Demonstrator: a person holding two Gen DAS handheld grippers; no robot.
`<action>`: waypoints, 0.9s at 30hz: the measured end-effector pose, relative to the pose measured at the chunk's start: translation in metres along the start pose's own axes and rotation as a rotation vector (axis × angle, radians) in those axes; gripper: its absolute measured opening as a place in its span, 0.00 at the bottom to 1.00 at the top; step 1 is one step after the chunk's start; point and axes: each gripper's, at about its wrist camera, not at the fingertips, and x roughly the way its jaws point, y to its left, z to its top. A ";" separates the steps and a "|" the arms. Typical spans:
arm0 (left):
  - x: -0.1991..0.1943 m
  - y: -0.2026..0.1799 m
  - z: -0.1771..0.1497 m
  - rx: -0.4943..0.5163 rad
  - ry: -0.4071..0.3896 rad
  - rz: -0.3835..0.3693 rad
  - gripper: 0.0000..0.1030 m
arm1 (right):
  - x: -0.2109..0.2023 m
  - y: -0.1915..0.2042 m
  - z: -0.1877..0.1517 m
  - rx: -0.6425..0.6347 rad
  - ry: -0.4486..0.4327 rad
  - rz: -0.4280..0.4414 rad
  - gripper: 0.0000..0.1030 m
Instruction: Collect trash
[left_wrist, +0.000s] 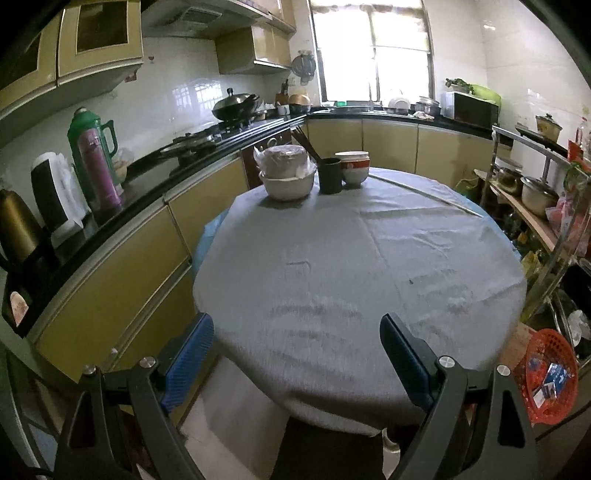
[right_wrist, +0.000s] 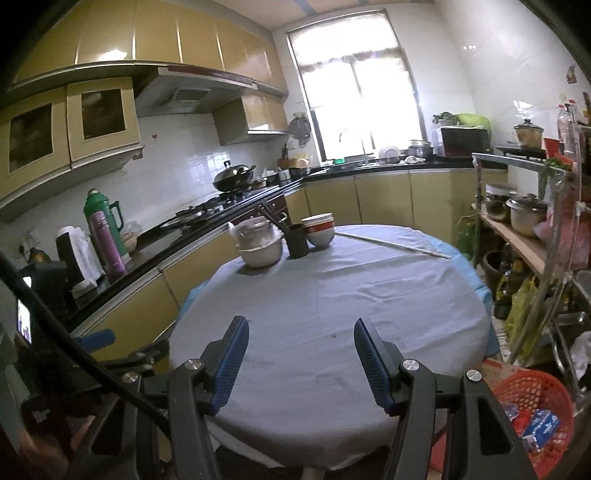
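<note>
Left gripper (left_wrist: 297, 341): fingers (left_wrist: 190, 354) spread wide apart, nothing between them; it hovers over the near edge of the desk (left_wrist: 351, 266).
Right gripper (right_wrist: 301, 352): fingers (right_wrist: 231, 360) also apart and holding nothing, over the near part of the desk (right_wrist: 332, 295); the blue tip of the left gripper (right_wrist: 98, 338) shows off the desk's left edge.
Desk: round, under a wrinkled grey cloth (a blue layer peeks out beneath the rim); the near half shows only a small dark speck (left_wrist: 411, 282).
Red basket (left_wrist: 550, 376): on the floor just off the desk's near right edge, with blue-and-white wrappers (left_wrist: 554, 378) lying inside; in the right wrist view the red basket (right_wrist: 532, 413) again shows wrappers (right_wrist: 543, 424) in it.
Far edge of the desk: stacked white bowls (left_wrist: 288, 175) with plastic film, a dark holder (left_wrist: 330, 175) with chopsticks just right of them, red-banded bowls (left_wrist: 352, 168) touching the holder's right side.
White stick (left_wrist: 428, 195): lies flat along the desk's far right rim.
Left of the desk: a black counter with a green thermos (left_wrist: 90, 147) and a purple flask (left_wrist: 101, 171).
</note>
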 end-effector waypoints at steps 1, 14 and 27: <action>0.000 0.001 -0.002 -0.003 0.000 -0.001 0.89 | 0.001 0.003 -0.001 -0.008 -0.002 -0.005 0.61; 0.000 0.014 -0.015 -0.031 -0.005 0.023 0.89 | 0.013 0.018 -0.028 -0.013 0.040 -0.057 0.61; 0.009 0.015 -0.032 -0.039 0.038 0.020 0.89 | 0.032 0.023 -0.056 -0.026 0.132 -0.056 0.61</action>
